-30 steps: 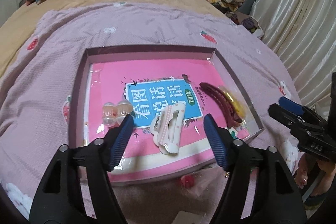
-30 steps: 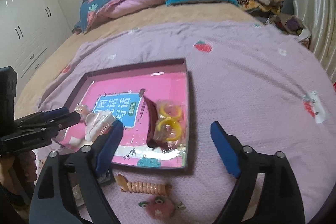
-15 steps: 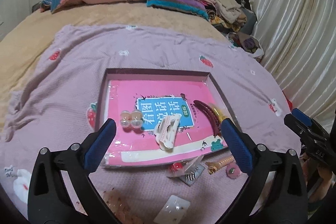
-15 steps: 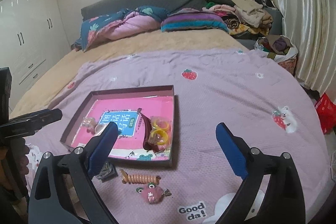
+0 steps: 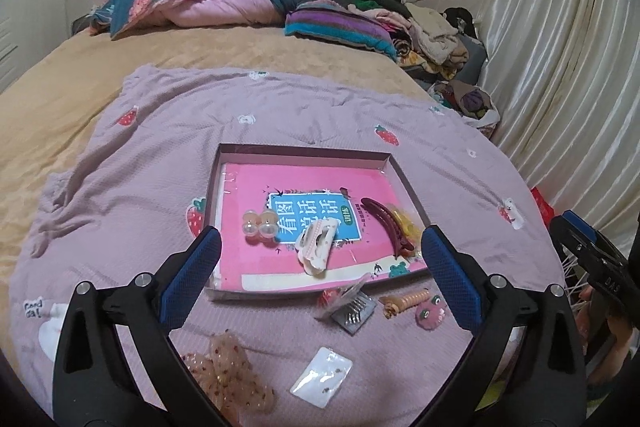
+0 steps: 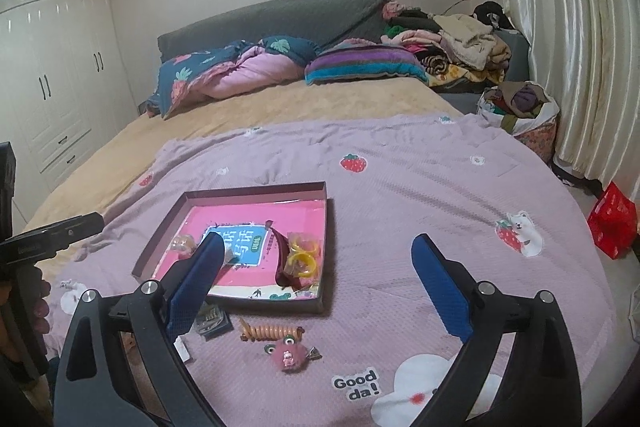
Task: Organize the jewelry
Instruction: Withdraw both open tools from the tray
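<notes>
tray [image 5: 408, 183] rim near bed edge, both hand-held grippers [image 5: 320, 267] [image 6: 316, 269] agape, empty

The right gripper's [image 6: 316, 259] left finger [image 6: 196, 283] hides the white hair clip [image 5: 316, 247] and part of the silver card [image 6: 210, 321] beneath it.
</notes>
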Available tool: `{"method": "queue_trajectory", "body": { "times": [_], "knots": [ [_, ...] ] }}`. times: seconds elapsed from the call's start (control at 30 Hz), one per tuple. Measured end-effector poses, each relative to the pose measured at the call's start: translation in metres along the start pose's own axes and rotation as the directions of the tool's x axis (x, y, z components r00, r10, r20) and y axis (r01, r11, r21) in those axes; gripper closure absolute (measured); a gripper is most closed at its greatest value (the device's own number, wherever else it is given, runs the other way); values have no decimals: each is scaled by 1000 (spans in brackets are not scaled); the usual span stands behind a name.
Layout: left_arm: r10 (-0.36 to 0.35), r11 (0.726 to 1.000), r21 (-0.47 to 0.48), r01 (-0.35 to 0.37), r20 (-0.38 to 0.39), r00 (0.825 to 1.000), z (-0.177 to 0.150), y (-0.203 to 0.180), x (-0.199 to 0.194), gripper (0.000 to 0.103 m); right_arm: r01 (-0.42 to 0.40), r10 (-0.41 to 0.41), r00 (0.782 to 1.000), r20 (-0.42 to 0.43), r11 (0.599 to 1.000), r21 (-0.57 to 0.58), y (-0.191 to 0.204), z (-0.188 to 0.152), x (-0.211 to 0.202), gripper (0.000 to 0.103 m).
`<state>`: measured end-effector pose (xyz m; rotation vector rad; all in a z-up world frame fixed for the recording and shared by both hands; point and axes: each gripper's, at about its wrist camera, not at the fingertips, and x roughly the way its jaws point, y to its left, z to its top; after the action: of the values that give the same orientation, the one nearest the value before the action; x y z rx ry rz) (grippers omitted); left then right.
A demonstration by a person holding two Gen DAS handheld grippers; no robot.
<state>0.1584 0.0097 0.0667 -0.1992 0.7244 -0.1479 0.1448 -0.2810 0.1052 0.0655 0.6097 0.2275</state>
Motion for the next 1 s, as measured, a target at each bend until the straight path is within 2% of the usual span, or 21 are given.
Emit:
{"method": "queue_trajectory", "body": {
  "times": [0.33, 0.67, 1.0],
  "knots": [
    [4, 1000, -6, -4, 19, 1000, -16, -1, -23, 10, -13, 13, 1000, 17, 1000, -20, 6, -12, -23, 6],
    [31, 1000, -1, -31, 11, 999, -39, -3, -38, 10, -24, 23, 1000, -20, 998, -57, 7, -34, -32, 6],
    [75, 997, -10, -76, -26, 997, -71, -1, -40, 10, -76, 70, 995, -71, 993, -89, 16, -65, -30, 6]
  ]
}}
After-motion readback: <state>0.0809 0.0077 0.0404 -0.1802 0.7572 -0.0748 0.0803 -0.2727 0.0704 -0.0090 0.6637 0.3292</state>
